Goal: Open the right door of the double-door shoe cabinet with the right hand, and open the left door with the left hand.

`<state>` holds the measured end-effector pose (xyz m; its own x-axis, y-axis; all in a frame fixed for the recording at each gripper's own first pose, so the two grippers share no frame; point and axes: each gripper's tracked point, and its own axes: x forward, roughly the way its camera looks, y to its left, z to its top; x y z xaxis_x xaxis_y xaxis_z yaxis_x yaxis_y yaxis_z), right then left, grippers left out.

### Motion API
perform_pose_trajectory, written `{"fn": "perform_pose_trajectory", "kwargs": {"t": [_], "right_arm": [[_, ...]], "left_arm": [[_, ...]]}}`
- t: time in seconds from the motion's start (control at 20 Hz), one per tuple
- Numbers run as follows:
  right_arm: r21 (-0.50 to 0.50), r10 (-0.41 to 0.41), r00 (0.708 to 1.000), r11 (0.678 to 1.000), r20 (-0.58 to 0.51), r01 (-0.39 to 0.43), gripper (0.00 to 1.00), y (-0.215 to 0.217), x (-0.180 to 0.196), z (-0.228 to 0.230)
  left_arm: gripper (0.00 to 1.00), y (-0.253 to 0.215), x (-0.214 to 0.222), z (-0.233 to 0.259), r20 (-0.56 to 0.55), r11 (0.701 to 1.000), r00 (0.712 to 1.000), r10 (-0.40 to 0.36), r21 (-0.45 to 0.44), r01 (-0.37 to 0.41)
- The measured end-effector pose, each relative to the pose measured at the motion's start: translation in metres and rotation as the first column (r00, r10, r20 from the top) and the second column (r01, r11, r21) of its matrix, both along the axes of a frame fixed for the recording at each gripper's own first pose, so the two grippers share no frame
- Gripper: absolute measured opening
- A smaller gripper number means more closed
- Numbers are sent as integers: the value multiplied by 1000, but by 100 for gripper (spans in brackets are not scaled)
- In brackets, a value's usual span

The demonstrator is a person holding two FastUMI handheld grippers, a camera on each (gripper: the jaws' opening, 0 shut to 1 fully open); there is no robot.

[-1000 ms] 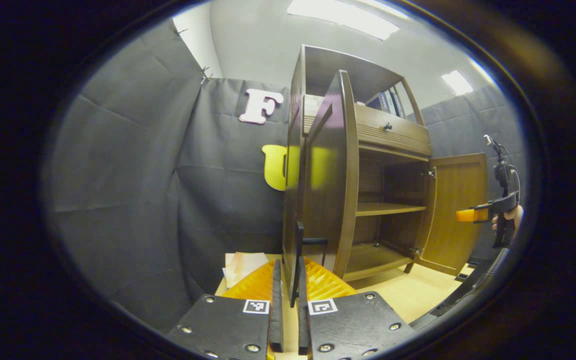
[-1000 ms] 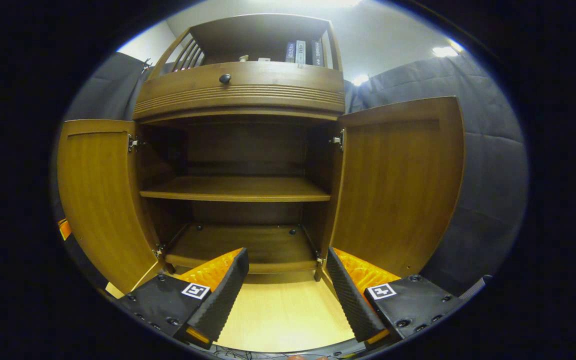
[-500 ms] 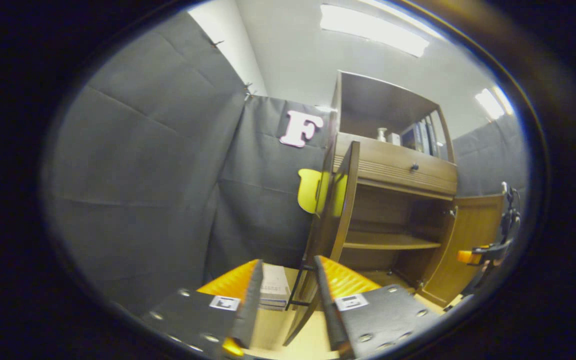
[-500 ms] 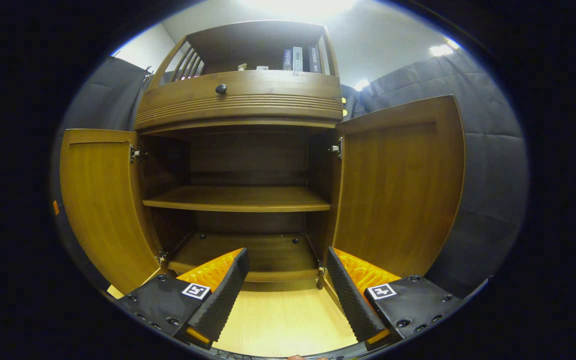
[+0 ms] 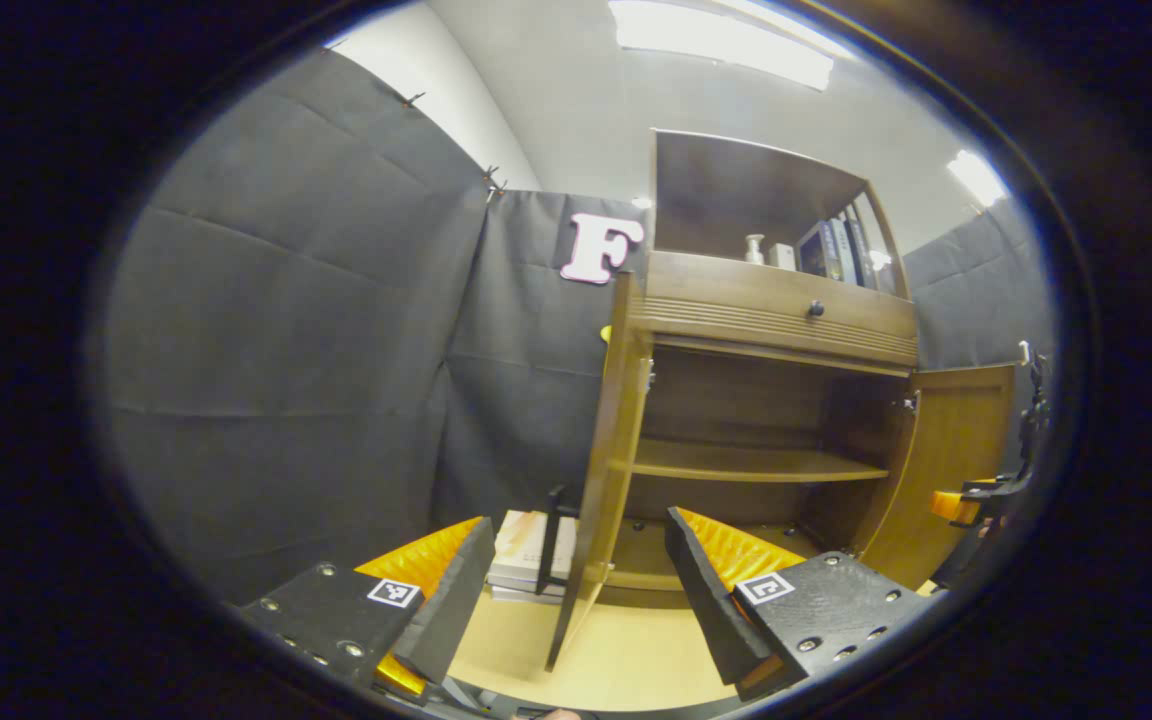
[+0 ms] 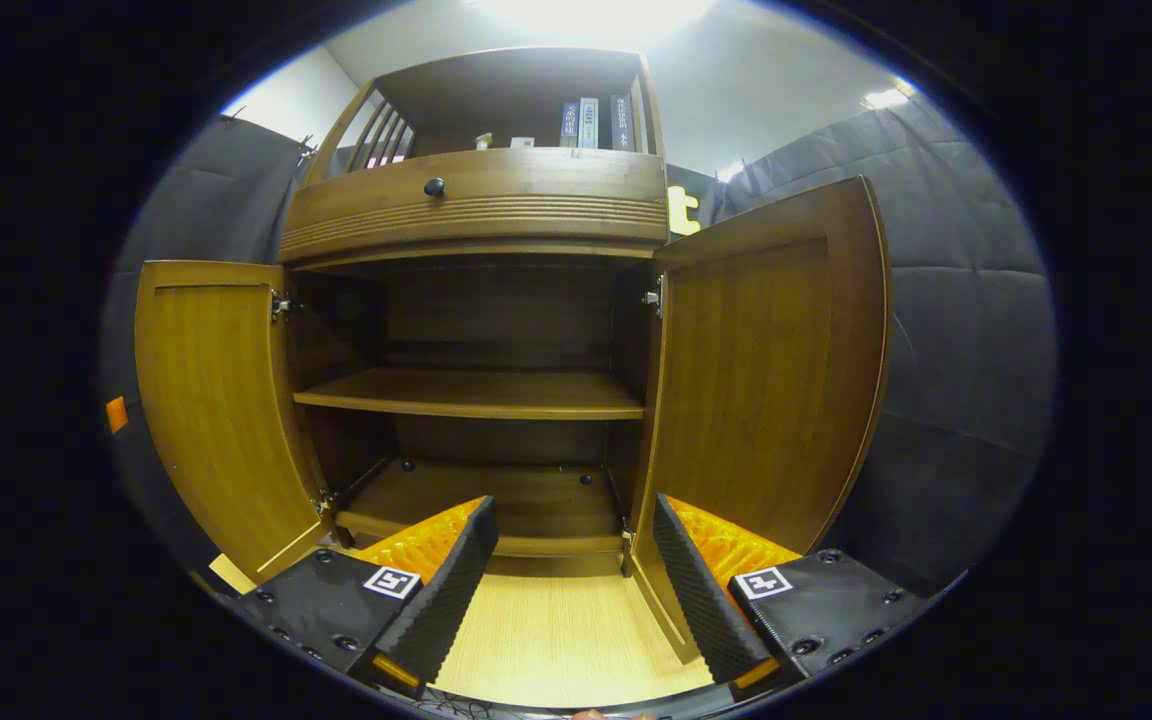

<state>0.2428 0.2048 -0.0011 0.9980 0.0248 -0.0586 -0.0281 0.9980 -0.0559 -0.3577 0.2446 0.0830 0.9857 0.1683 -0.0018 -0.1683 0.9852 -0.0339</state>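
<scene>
Both doors of the shoe cabinet [image 6: 481,210] stand wide open. The left door [image 6: 211,400] swings out to the left and the right door [image 6: 766,370] to the right, baring the middle shelf [image 6: 471,392]. The right gripper [image 6: 566,575] hangs before the opening, fingers spread, holding nothing. The left gripper [image 5: 576,590] is spread too, the left door's edge [image 5: 604,470] and dark handle [image 5: 548,535] between its fingers, untouched.

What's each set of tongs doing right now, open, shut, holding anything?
Left tongs: open, holding nothing; the left door stands between the fingers, untouched.
Right tongs: open, holding nothing, facing the open cabinet.
</scene>
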Motion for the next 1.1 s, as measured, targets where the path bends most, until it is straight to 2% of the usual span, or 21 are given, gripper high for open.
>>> {"fn": "perform_pose_trajectory", "kwargs": {"t": [0.25, 0.4, 0.6, 0.8, 0.9, 1.1], "right_arm": [[17, 99, 995, 995, -11, -99, 97, 10, -6, -6], [44, 194, 979, 981, -62, -191, 98, 24, -10, -24], [41, 219, 975, 975, -36, -217, 97, 21, -2, -16], [24, 265, 964, 964, -21, -265, 96, 25, 0, -15], [10, 288, 957, 957, -23, -288, 96, 25, -1, -16], [4, 291, 956, 957, -20, -291, 97, 15, 2, -16]], "left_arm": [[100, -53, 19, -3, -9, 999, 998, -54, 0, 54], [100, -73, 28, -4, -13, 999, 999, -49, 9, 49], [100, -87, 31, -7, -22, 1000, 1000, -12, 10, 12], [96, -98, 37, -9, -33, 1000, 999, -21, 16, 21], [100, -103, 36, -7, -23, 999, 1000, -17, 30, 18], [98, -124, 42, -11, -33, 999, 999, -38, 29, 39]]}}
